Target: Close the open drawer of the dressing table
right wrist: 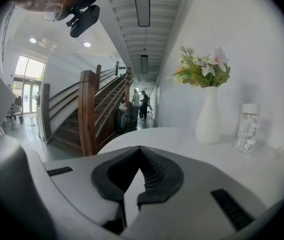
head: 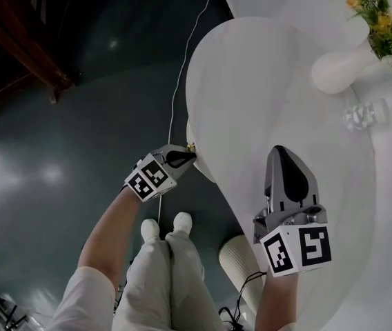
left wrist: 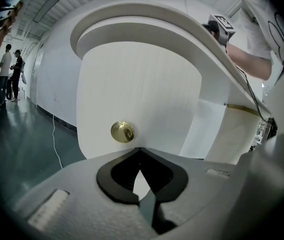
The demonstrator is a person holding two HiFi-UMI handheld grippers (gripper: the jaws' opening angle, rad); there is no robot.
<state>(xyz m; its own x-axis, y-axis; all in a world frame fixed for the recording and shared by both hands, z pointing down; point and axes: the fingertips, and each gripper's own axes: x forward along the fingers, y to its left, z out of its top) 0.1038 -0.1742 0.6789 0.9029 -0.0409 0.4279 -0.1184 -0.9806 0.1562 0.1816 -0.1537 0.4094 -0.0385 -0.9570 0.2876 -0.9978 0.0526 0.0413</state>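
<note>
The white dressing table [head: 251, 95] has a curved drawer front [left wrist: 142, 89] with a brass knob [left wrist: 122, 132], pulled out from under the top so that its side panel [left wrist: 209, 129] shows. In the head view the drawer front [head: 201, 165] sticks out a little past the table's left edge, knob [head: 191, 146] facing the floor side. My left gripper [head: 185, 157] is shut and empty, its tips [left wrist: 140, 151] right in front of the drawer face, just below and right of the knob. My right gripper [head: 283, 158] hovers over the tabletop, shut [right wrist: 140, 150] on nothing.
A white vase [head: 341, 66] with flowers and a small glass jar [head: 366, 114] stand on the table's far right. A white cable [head: 179, 74] runs over the dark floor, a ribbed white stool [head: 241, 259] is beside the person's legs [head: 156, 274], and a wooden staircase [right wrist: 89, 114] rises beyond.
</note>
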